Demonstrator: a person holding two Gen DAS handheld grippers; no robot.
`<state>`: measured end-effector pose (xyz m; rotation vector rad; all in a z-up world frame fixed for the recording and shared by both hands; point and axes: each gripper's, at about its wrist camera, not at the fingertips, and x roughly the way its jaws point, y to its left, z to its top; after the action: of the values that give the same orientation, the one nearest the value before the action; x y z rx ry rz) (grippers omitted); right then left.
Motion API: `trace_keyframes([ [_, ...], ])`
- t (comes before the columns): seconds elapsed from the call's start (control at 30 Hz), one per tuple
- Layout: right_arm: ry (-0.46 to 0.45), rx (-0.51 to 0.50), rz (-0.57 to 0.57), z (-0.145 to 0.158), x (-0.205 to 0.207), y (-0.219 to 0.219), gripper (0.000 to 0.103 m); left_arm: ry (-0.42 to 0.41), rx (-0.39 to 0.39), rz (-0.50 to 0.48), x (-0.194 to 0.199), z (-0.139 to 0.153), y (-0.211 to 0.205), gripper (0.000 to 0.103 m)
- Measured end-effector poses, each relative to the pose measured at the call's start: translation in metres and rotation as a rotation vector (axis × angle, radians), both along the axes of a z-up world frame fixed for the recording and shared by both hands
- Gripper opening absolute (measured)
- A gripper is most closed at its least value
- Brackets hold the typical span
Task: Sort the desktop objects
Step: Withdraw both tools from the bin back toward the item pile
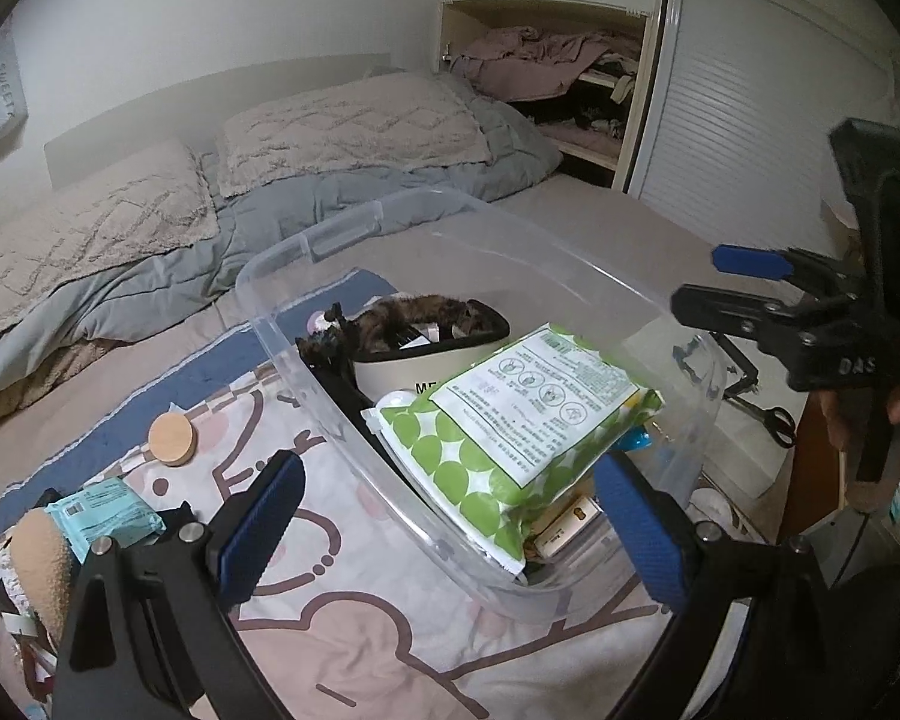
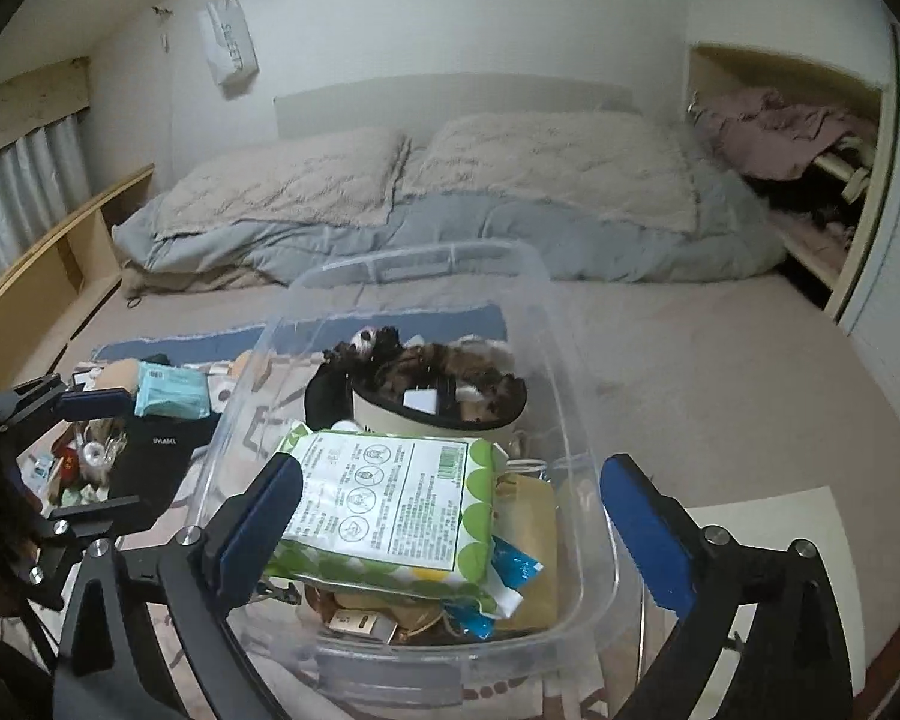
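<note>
A clear plastic bin [image 1: 306,252] stands on a patterned blanket on the bed. On top of its contents lies a green-dotted white pack [image 1: 510,438], label up, behind it a white tub [image 1: 390,372] holding a brown mottled item. My left gripper [image 1: 450,528] is open over the bin's near corner, nothing pressed between its blue pads. My right gripper [image 2: 453,531] is open above the green-dotted pack [image 2: 390,504], clear of it; it also shows at the right as the right gripper [image 1: 714,285]. The left gripper [image 2: 99,456] hovers over loose items left of the bin [image 2: 570,360].
On the blanket left of the bin lie a round wooden lid [image 1: 174,438], a teal pack [image 1: 105,507], a beige puff [image 1: 45,564] and a black pouch [image 2: 162,450] among small clutter. Scissors [image 1: 774,420] lie right of the bin. Pillows and a grey duvet [image 1: 330,192] lie behind.
</note>
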<state>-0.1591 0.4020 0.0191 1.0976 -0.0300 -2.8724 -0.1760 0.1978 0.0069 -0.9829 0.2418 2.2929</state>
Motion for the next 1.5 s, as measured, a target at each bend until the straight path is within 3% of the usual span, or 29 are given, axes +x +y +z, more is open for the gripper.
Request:
trace_keyframes([
  [0.13,0.039,-0.040,-0.017,-0.001,0.014,-0.001,0.103,0.012,0.019,0.010,0.005,0.003,-0.002,0.103],
  [0.77,0.128,-0.011,-0.052,-0.035,0.041,-0.007,0.103,0.077,0.073,0.094,0.017,-0.001,-0.013,0.103],
  [1.2,0.166,-0.028,-0.040,-0.033,0.048,-0.009,0.103,0.072,0.113,0.135,0.020,-0.009,-0.024,0.103],
  [1.5,0.188,-0.018,-0.021,-0.027,0.048,-0.027,0.103,0.111,0.131,0.220,0.027,-0.001,-0.062,0.103],
])
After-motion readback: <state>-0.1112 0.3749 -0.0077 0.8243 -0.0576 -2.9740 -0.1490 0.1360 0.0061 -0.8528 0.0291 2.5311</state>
